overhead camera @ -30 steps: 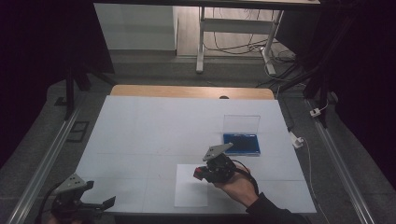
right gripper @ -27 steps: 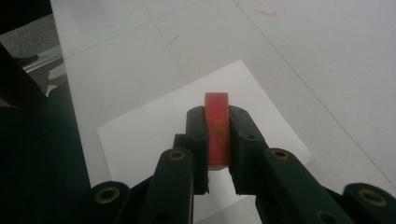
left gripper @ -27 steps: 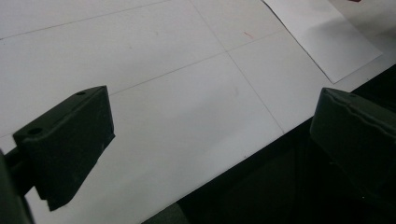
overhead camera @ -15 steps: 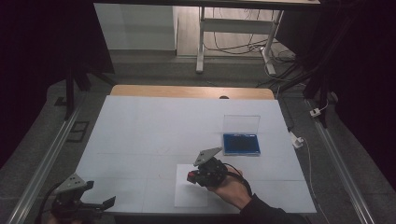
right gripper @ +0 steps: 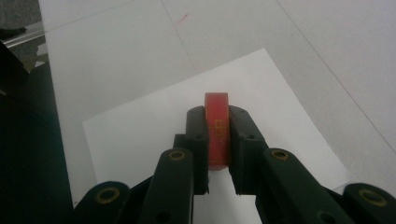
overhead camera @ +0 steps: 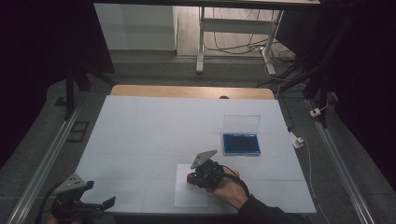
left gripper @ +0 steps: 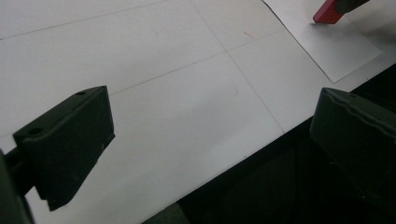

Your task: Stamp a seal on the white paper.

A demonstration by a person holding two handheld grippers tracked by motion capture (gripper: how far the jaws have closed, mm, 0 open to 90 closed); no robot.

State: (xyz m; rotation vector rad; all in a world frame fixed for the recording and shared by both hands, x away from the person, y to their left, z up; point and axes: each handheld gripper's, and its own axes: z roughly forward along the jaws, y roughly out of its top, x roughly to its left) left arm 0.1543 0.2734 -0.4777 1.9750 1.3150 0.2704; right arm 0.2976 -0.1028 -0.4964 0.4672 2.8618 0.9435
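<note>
A small red block stamp (right gripper: 217, 105) with a yellow mark on its side is clamped between the jaws of my right gripper (right gripper: 217, 122), which is shut on it. The high view shows that gripper (overhead camera: 191, 178) over the upper part of a white paper sheet (overhead camera: 186, 199) near the table's front edge. From the left gripper view, the stamp (left gripper: 329, 13) has its lower end down at the sheet (left gripper: 338, 44); I cannot tell whether it touches. My left gripper (overhead camera: 100, 204) hangs off the front left corner, jaws wide apart and empty (left gripper: 210, 140).
A blue ink pad in a clear case with its lid raised (overhead camera: 241, 143) sits right of centre on the white table cover (overhead camera: 154, 126). The table's front edge (left gripper: 261, 144) runs between my left jaws. Metal rails flank the table.
My right gripper has carried the red stamp leftward, away from the ink pad, to over the paper sheet. The left gripper has stayed put.
</note>
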